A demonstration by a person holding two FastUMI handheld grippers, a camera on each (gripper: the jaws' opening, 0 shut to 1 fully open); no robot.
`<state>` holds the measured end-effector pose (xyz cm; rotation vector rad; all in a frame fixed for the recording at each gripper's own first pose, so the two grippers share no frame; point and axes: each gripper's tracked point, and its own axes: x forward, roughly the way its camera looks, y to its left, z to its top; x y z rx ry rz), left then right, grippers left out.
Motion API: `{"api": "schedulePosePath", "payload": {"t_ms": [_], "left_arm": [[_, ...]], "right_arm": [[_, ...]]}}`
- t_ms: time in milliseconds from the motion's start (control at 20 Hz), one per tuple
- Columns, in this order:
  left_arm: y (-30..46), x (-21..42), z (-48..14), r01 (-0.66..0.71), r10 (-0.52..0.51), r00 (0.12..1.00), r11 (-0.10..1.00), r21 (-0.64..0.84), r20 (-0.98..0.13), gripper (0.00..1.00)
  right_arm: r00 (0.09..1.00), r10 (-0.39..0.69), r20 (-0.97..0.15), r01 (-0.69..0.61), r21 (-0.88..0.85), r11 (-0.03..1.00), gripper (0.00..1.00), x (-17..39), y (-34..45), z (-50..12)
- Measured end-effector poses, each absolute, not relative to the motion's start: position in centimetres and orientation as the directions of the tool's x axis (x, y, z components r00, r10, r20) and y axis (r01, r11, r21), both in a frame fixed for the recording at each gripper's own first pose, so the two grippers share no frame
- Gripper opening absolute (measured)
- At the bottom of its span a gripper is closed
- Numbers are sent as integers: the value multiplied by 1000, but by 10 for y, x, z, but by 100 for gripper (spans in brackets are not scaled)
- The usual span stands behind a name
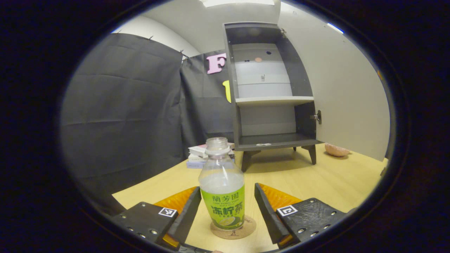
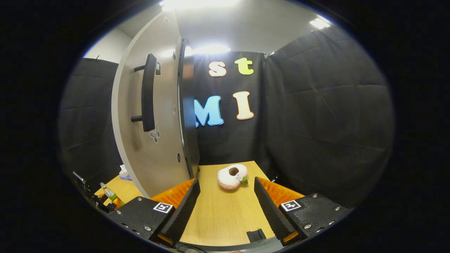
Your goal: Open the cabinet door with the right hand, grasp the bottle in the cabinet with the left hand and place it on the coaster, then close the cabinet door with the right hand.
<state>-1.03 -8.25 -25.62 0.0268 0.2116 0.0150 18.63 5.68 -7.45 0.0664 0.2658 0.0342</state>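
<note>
Set upright on the coaster [image 1: 233, 229]: bottle [image 1: 222, 188], midway between the fingers of the left gripper [image 1: 227, 214], spread wide and touching nothing, likely for release. Ahead of the open, empty right gripper [image 2: 227, 207]: cabinet door [image 2: 154, 116], swung wide, awaiting closing.

I count one bottle [image 1: 222, 186], standing on one coaster [image 1: 233, 231]. One cabinet [image 1: 270, 88], with one door [image 2: 154, 109] carrying one handle [image 2: 148, 92]. One stack of boxes [image 1: 197, 155] on the tabletop [image 1: 334, 182]. One pink doughnut-shaped toy [image 2: 232, 176]. Two grippers, four fingers [image 1: 188, 214] in all.
</note>
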Motion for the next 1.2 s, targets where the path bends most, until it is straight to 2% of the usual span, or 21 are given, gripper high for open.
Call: {"api": "schedulePosePath", "payload": {"t_ms": [50, 150, 200, 300, 350, 500, 550, 600, 650, 700, 750, 850, 900, 950, 1000, 1100, 1200], "left_arm": [[-81, -12, -245, -19, 22, 978, 1000, 16, -208, 92], [-77, -18, -220, -31, 31, 980, 1000, 4, -196, 92], [-73, -21, -207, -39, 40, 981, 999, 8, -188, 87], [-66, -25, -176, -53, 54, 985, 999, 11, -164, 87], [-63, -29, -161, -53, 54, 987, 999, 10, -153, 92], [-52, -39, -119, -51, 53, 991, 999, 15, -121, 92], [-48, -41, -110, -48, 50, 991, 999, 21, -121, 87], [-44, -42, -101, -46, 48, 991, 999, 21, -123, 92], [-38, -44, -92, -53, 55, 991, 998, 19, -124, 92], [-31, -45, -83, -60, 61, 990, 998, 12, -125, 87], [-23, -45, -76, -67, 67, 990, 998, 2, -122, 92], [-10, -43, -57, -70, 67, 991, 997, -25, -114, 87], [0, -41, -47, -69, 66, 992, 997, -30, -104, 87], [10, -38, -37, -70, 67, 994, 997, -25, -88, 83], [23, -36, -28, -75, 74, 994, 997, -12, -74, 92], [41, -31, -19, -81, 82, 995, 997, 14, -56, 87], [55, -27, -18, -80, 81, 996, 997, 14, -43, 87]], "right_arm": [[966, 51, -253, -30, 84, 996, 95, 188, 57, -70], [971, 63, -229, -38, 110, 993, 95, 194, 56, -59], [975, 67, -214, -43, 119, 992, 95, 199, 56, -53], [980, 68, -187, -44, 131, 990, 95, 201, 56, -41], [982, 69, -177, -44, 141, 989, 95, 204, 58, -34], [988, 77, -134, -56, 160, 986, 95, 213, 63, -11], [990, 71, -120, -52, 154, 987, 95, 216, 63, -4], [992, 65, -106, -49, 147, 988, 95, 218, 64, 4], [994, 61, -95, -47, 139, 989, 91, 221, 67, 10], [995, 59, -86, -47, 130, 990, 95, 222, 70, 16], [995, 54, -79, -45, 119, 992, 95, 224, 73, 22], [998, 28, -61, -22, 89, 996, 95, 225, 79, 32], [998, 23, -51, -19, 73, 997, 91, 226, 85, 37], [999, 24, -44, -21, 62, 998, 95, 226, 94, 39], [999, 23, -40, -21, 56, 998, 95, 226, 101, 41], [999, -10, -34, 12, 32, 999, 95, 224, 105, 45], [998, -44, -34, 45, 16, 999, 93, 220, 106, 45]]}}
